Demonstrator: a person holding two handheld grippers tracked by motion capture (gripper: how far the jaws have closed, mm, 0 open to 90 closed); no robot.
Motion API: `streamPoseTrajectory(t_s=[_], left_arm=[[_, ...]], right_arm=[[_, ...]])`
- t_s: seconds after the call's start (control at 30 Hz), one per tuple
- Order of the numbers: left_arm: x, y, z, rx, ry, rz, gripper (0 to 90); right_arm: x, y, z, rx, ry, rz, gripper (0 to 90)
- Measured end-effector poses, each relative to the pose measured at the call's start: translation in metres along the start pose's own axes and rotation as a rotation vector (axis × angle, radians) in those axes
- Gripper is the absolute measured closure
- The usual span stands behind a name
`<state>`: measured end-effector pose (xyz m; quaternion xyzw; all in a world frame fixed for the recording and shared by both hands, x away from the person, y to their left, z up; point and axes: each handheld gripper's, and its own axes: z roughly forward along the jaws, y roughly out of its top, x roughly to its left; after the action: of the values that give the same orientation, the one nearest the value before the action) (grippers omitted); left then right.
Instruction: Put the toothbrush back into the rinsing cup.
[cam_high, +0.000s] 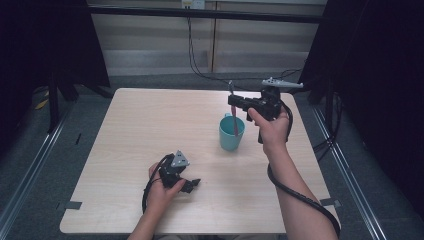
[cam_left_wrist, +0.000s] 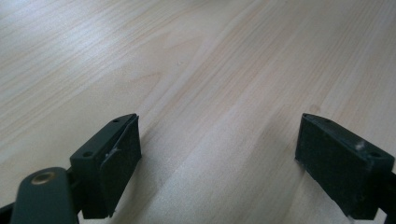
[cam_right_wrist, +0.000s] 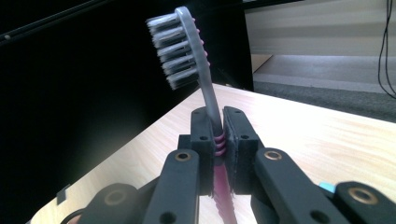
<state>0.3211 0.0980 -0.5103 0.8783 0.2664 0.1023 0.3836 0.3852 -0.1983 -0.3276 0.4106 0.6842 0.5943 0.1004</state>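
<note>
My right gripper (cam_high: 235, 103) hangs above the teal cup (cam_high: 231, 135) and is shut on a toothbrush (cam_high: 233, 117). The toothbrush stands nearly upright, its grey bristle head up and its pink handle reaching down into the cup. In the right gripper view the jaws pinch the toothbrush (cam_right_wrist: 205, 88) at its neck, and my right gripper (cam_right_wrist: 218, 133) points toward the table's far left corner. My left gripper (cam_high: 192, 185) rests low over the table near the front, open with nothing between its fingers. In the left gripper view my left gripper (cam_left_wrist: 217, 154) has bare wood between its wide-apart pads.
The light wooden table (cam_high: 150, 130) stands on a grey floor. Black curtains hang at both sides, and a dark cable (cam_high: 192, 55) drops down the back wall. Bits of grey tape (cam_high: 73, 204) mark the table's front corners.
</note>
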Motion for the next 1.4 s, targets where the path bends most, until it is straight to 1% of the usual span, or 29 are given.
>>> streamPoseTrajectory(t_s=[0.13,0.23,0.27,0.3,0.37,0.6,0.73,1.07,1.23,1.4], left_arm=[[0.000,0.000,0.000,0.001,0.001,0.000,13.8],[0.000,0.000,0.000,0.000,0.002,0.000,13.8],[0.000,0.000,0.000,0.000,0.001,0.000,13.8],[0.000,0.000,0.000,0.000,0.001,0.000,13.8],[0.000,0.000,0.000,0.000,0.001,0.000,13.8],[0.000,0.000,0.000,0.002,0.001,0.003,13.8],[0.000,0.000,0.000,0.001,0.001,0.002,13.8],[0.000,0.000,0.000,0.001,-0.001,0.002,13.8],[0.000,0.000,0.000,0.001,-0.001,0.002,13.8],[0.000,0.000,0.000,0.001,-0.002,0.003,13.8]], right_arm=[[-0.003,0.003,0.004,-0.006,-0.004,-0.002,83.2],[-0.006,0.005,0.006,-0.016,-0.011,0.004,83.2],[-0.007,0.005,0.007,-0.018,-0.009,0.013,83.2],[-0.008,0.006,0.009,-0.021,-0.011,0.008,83.2],[-0.010,0.006,0.010,-0.019,-0.015,0.016,83.2],[-0.014,0.008,0.019,-0.027,-0.016,0.005,83.2],[-0.016,0.008,0.023,-0.028,-0.025,0.002,83.2],[-0.023,0.010,0.027,-0.030,-0.036,-0.006,83.2],[-0.029,0.009,0.030,-0.037,-0.045,-0.004,83.2],[-0.034,0.003,0.035,-0.034,-0.052,0.000,83.2]])
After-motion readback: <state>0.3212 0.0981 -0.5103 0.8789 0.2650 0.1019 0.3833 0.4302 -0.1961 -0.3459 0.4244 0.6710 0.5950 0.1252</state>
